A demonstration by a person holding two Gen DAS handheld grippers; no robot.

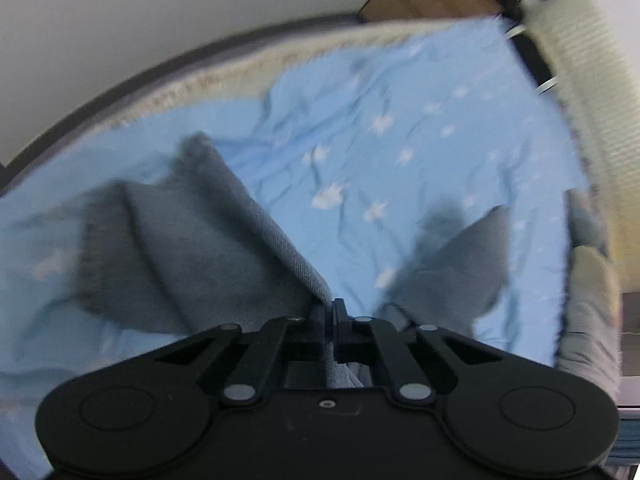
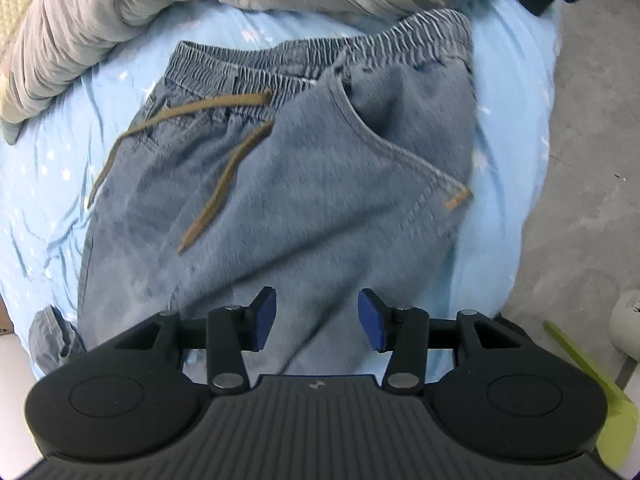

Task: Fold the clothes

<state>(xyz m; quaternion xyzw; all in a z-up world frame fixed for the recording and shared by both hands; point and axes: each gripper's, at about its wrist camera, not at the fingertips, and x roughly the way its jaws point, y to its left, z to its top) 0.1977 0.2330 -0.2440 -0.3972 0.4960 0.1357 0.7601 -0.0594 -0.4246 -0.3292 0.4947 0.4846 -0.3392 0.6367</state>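
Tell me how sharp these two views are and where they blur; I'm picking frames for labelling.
Left wrist view: motion-smeared, the blue sheet and denim trouser leg soft; only the left gripper pinching the denim edge is crisp. Right wrist view: sharper, though the jeans streak slightly; right gripper clear. Both bend at the edges.

Jeans spread on a sheeted bed, one gripper at each end

In the right wrist view the jeans (image 2: 304, 152) lie flat on the sheet (image 2: 48, 184), waistband (image 2: 320, 56) at the far side, drawstring (image 2: 224, 176) trailing left across the front; bunched bedding (image 2: 80, 24) sits behind, floor (image 2: 592, 160) to the right. The right gripper (image 2: 317, 320) hovers above the near denim. In the left wrist view the left gripper (image 1: 332, 312) pinches a denim edge (image 1: 280, 232) above the sheet.
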